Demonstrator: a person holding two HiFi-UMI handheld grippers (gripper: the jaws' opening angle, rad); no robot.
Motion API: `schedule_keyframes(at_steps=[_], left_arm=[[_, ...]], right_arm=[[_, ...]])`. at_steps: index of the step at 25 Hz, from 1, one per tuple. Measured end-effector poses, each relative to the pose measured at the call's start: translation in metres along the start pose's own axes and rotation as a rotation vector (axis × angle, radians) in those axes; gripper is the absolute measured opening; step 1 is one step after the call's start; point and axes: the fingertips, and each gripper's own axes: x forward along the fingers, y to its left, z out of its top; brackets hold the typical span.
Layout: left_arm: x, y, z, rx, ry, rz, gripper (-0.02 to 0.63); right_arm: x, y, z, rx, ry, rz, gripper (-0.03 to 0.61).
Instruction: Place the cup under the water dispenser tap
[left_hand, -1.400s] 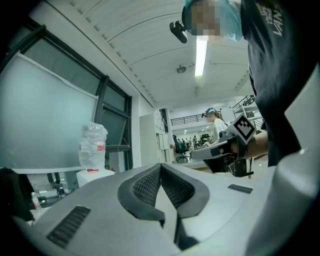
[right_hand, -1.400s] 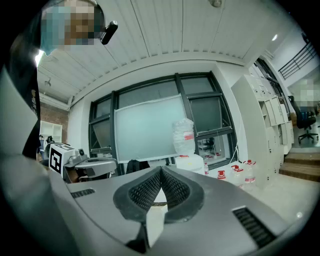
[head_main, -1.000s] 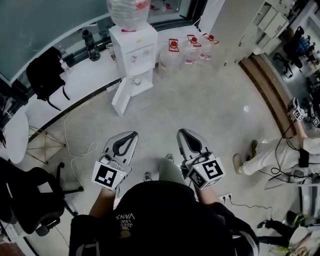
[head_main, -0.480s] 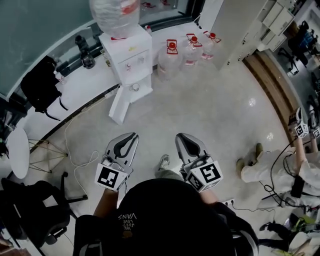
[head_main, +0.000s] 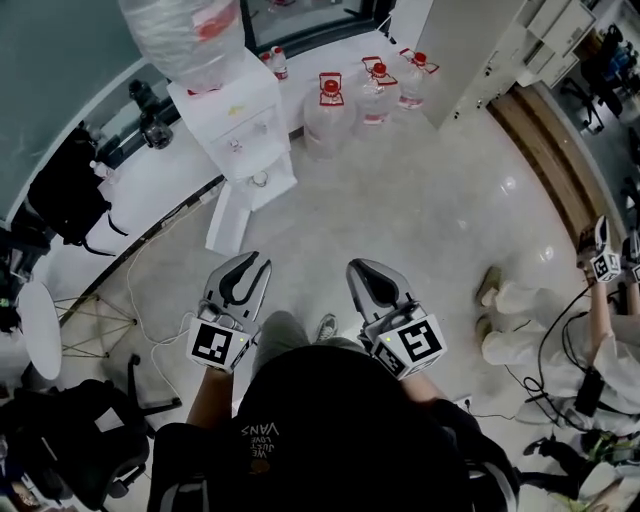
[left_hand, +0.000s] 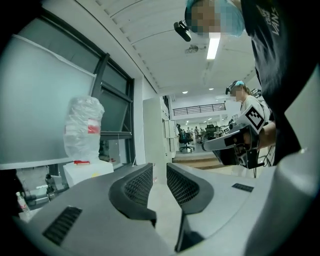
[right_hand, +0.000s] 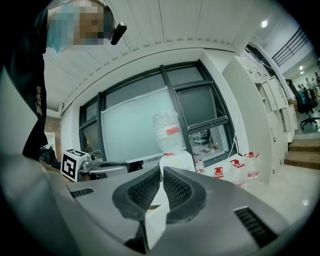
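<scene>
The white water dispenser (head_main: 237, 118) stands by the window, a clear bottle (head_main: 185, 35) upside down on top. A small round cup (head_main: 260, 180) seems to sit on its tap ledge; too small to be sure. Both grippers are held level over the floor, well short of the dispenser. My left gripper (head_main: 243, 275) is opening, a narrow gap between its pads (left_hand: 137, 186) and nothing in it. My right gripper (head_main: 372, 280) is shut and empty. The dispenser's bottle (right_hand: 167, 132) rises past the right jaws, and the bottle (left_hand: 84, 127) shows left of the left jaws.
The dispenser's lower door (head_main: 225, 215) hangs open. Several red-capped water bottles (head_main: 330, 105) stand to its right, before a white cabinet (head_main: 470, 50). A cable (head_main: 150, 310) trails on the floor at left by black chairs (head_main: 60, 190). A second person (head_main: 540, 320) with grippers is at right.
I have walked closer to the dispenser, which has slid down and left in the head view. The left jaws have parted a little. The right jaws stay shut.
</scene>
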Motion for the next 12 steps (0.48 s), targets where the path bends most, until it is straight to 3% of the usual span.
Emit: schedule_keyframes(at_steps=[12], left_arm=[[0.114,0.062,-0.067,0.025,0.097,-0.131,0.164]], right_arm=[[0.041,-0.077,-0.024,0.099,0.003,-0.208,0.046]])
